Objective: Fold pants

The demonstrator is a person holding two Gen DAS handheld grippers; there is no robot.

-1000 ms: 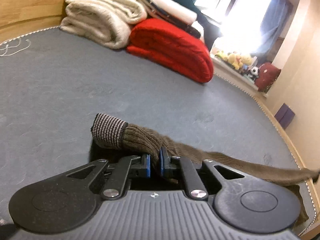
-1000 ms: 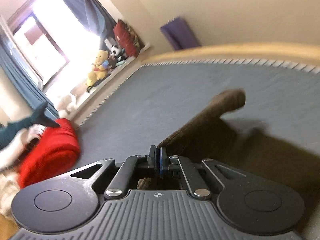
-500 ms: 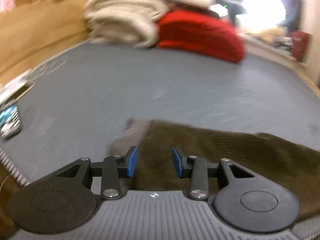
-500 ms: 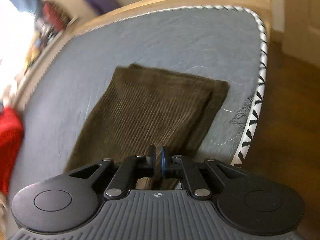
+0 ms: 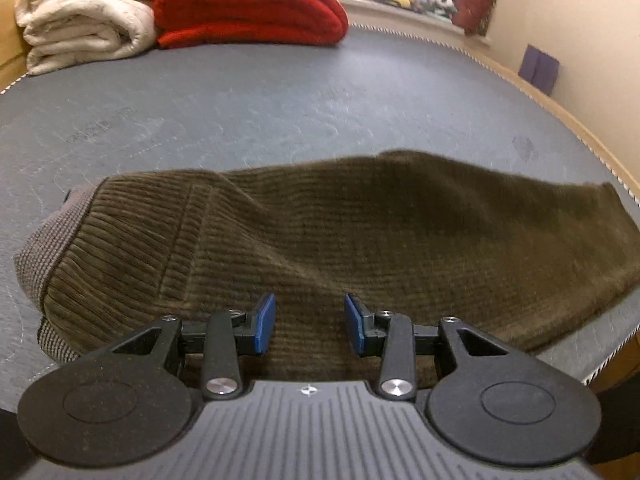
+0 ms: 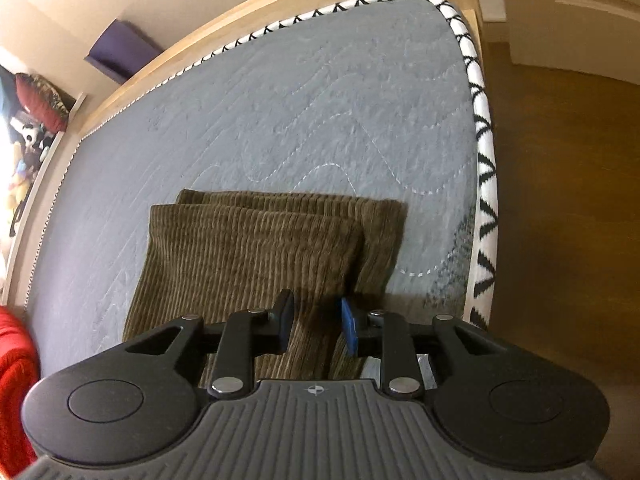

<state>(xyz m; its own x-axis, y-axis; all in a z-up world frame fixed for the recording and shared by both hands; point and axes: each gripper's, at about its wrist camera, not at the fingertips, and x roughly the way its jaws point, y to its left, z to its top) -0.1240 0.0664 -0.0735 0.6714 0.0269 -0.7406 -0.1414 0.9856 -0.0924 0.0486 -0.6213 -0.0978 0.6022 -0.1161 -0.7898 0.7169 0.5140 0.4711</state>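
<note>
Both grippers, left and right, hang spread and empty over the pants. The leg ends lie staggered near the mattress's right edge; folding now would likely lock that misalignment in.

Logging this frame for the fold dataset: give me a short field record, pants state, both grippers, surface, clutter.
pants: brown corduroy, flat on mattress, legs stacked, cuffs slightly offset
waistband: grey ribbed, at left end
left gripper: open, above pants, holding nothing
right gripper: open, above leg end, holding nothing
mattress: grey quilted
clutter: red blanket, cream blanket, both folded at far side
</note>
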